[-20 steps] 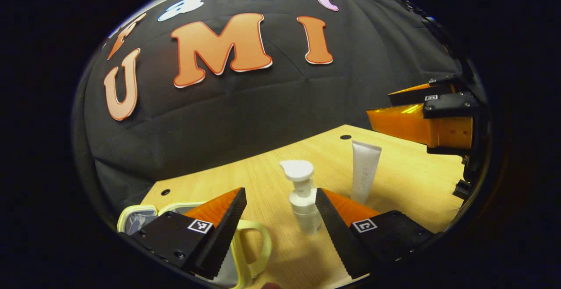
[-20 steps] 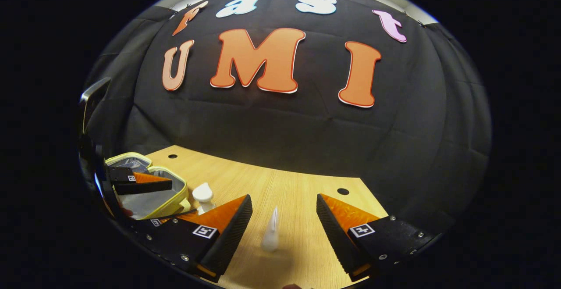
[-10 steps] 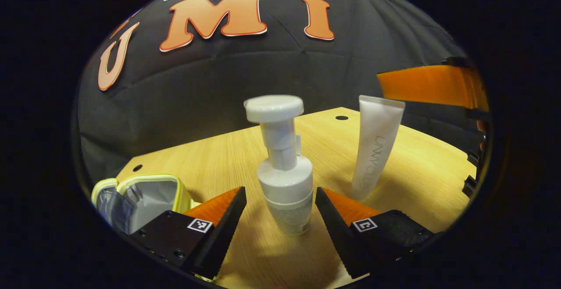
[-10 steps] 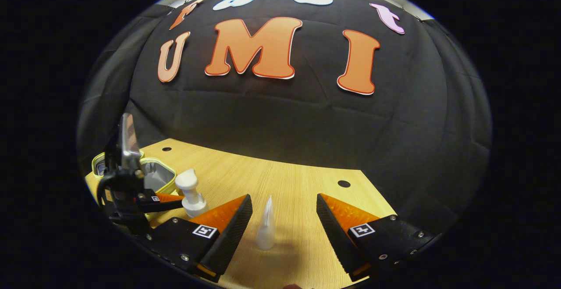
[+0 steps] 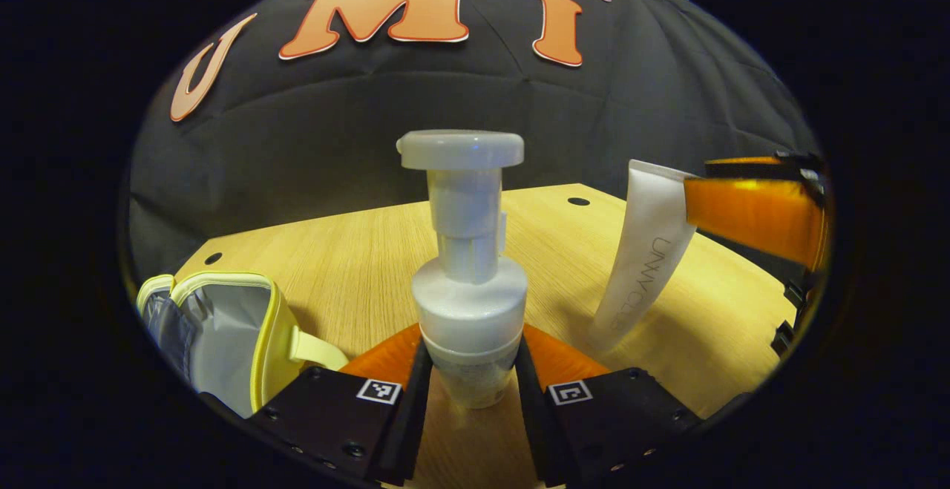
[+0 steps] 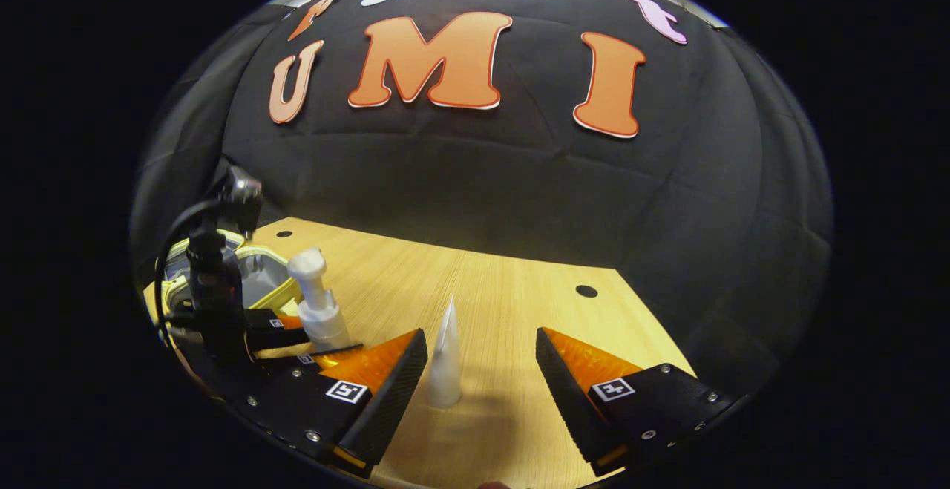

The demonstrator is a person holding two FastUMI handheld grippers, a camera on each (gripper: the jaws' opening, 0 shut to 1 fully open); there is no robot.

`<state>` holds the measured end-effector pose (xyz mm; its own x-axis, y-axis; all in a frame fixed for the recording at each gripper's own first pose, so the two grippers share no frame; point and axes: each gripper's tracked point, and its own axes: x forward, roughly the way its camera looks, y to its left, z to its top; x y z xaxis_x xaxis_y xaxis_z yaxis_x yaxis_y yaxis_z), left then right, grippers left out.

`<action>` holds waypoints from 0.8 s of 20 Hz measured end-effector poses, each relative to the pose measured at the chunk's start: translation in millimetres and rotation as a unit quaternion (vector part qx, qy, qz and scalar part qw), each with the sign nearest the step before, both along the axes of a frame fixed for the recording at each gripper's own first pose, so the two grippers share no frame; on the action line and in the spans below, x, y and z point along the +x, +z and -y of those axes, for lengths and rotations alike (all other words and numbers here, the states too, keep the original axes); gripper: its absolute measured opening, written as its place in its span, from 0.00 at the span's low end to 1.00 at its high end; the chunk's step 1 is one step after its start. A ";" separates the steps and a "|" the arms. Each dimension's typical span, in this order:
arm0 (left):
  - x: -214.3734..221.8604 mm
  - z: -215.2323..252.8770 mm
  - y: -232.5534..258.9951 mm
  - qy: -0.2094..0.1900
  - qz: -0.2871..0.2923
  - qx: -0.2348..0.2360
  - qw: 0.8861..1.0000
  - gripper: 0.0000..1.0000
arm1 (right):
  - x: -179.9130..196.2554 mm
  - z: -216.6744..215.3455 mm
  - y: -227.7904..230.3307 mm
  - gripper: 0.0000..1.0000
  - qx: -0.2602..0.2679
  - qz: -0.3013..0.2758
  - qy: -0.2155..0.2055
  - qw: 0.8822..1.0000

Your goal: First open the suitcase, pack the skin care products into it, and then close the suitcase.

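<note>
The left gripper (image 5: 469,392) sits low and level over the table (image 5: 356,251), both fingers pressed on the lower body of the upright pump bottle (image 5: 467,303). The right gripper (image 6: 481,370) is spread wide, the standing tube (image 6: 445,363) between its fingers, close to the left one, touching neither. The open suitcase (image 5: 223,333) lies at the left, near the bottle.
</note>
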<state>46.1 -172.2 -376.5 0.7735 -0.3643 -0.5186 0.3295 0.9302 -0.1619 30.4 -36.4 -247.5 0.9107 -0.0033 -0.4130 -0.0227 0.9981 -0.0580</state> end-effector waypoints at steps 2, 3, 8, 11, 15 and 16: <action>2.2 -4.7 9.6 0.005 0.002 -0.004 1.000 0.58 | 1.2 -6.8 -18.6 0.94 -0.001 -0.013 0.009 1.000; 4.5 -8.2 16.9 0.008 0.007 -0.002 1.000 0.58 | 2.6 -9.6 -28.0 0.94 -0.001 -0.020 0.013 1.000; 7.7 -28.1 48.4 0.018 0.023 0.006 1.000 0.58 | 14.1 -24.0 -64.6 0.94 0.014 -0.048 0.034 0.998; 8.2 -47.6 70.0 0.036 0.029 0.006 0.999 0.57 | 22.1 -29.1 -80.8 0.93 0.019 -0.061 0.041 0.997; 0.6 -87.6 95.8 0.069 0.031 0.022 0.997 0.57 | 25.3 -40.2 -91.9 0.80 0.032 -0.072 0.061 0.995; -1.6 -98.0 100.5 0.074 0.032 0.026 0.996 0.57 | 26.5 -39.7 -94.4 0.72 0.031 -0.076 0.058 0.995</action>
<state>44.4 -74.2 -276.0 0.8493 -0.2172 -0.4811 0.1957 0.9760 -0.0951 56.9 3.3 -341.9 0.8306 0.1284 -0.5419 -0.1423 0.9897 0.0164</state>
